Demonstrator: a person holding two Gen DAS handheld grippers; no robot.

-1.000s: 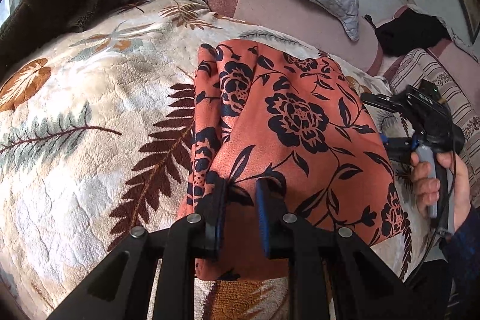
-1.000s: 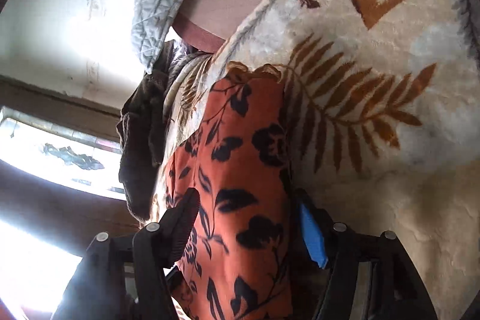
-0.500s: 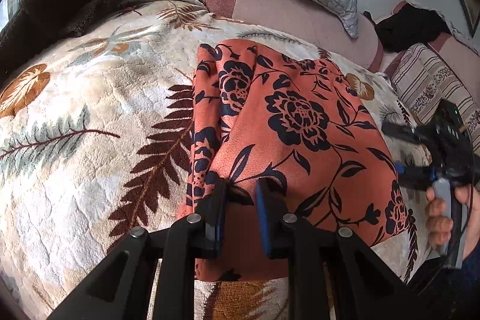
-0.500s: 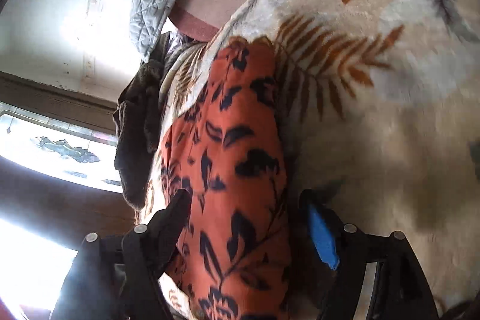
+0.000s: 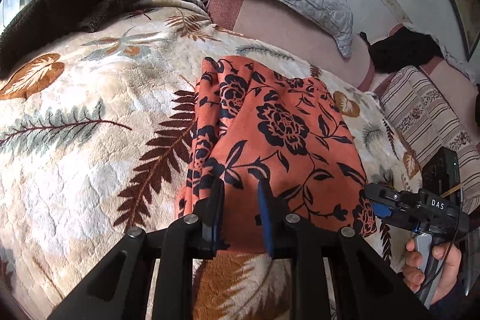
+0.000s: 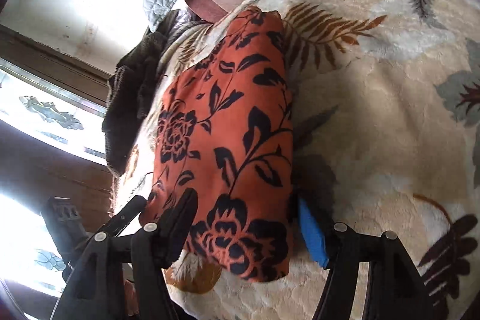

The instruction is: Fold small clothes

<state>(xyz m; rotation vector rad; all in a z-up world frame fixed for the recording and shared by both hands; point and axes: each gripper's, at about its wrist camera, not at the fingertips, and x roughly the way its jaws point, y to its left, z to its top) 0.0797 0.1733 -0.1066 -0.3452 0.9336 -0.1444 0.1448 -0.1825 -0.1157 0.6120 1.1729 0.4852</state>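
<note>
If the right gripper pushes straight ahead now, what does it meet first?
Most likely the orange floral garment: its near edge already lies between the open right gripper's fingers, with the leaf-print blanket underneath. Depth is uncertain.
</note>
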